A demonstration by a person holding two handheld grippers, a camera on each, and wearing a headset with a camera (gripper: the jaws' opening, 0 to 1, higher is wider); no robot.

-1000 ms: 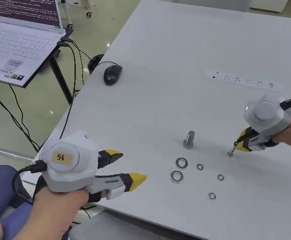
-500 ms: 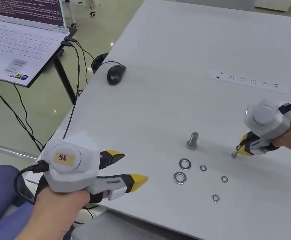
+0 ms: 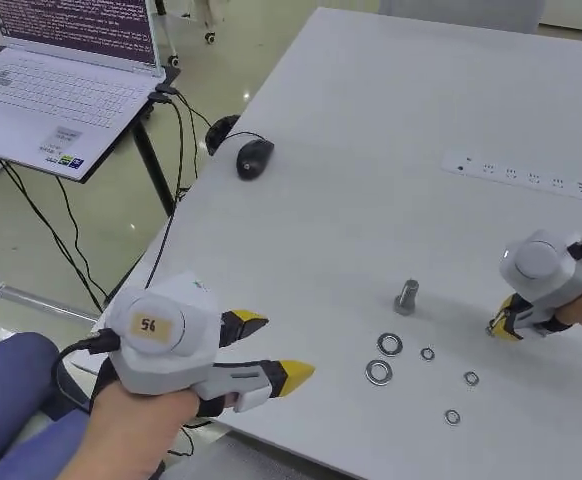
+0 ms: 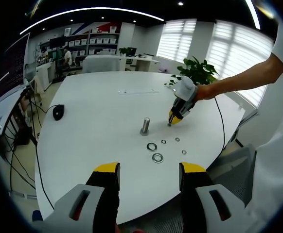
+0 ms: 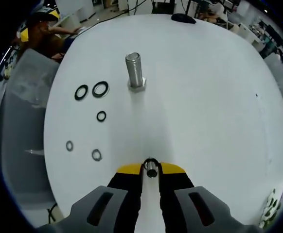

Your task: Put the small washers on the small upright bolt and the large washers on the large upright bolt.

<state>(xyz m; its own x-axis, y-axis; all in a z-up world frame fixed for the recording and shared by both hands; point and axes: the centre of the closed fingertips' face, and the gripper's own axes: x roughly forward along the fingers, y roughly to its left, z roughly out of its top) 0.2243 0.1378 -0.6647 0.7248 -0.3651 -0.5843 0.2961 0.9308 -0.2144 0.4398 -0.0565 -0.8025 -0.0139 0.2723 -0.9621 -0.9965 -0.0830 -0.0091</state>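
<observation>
— Counting washers on the table: five total. Two large washers, lying flat, side by side, nearly touching. Three small washers, also flat, spread apart to the right of the big pair in head view.

— And bolts?

— Two. Large bolt standing upright on its head, just behind the large washers, nothing threaded on it. Small bolt sitting betw. the jaw tips of the right gripper.

— Grip on that one?

— Jaws pinched tight on it, yellow tips either side, bolt seen end-on in right gripper view. Tips down at the table surface, right of the large bolt and near it; can't tell if bolt actually touches the table. No washer on it.

— Left side?

— Left gripper spread wide, nothing betw. the jaws, touching nothing. Hovering by the near table edge, well apart from bolts and washers, pointing roughly twd. them in left gripper view.

— Anything else on deck?

— One black mouse near the left edge w/ its cable running off the table. One white power strip toward the far right. One open laptop on a separate stand off to the left.
</observation>
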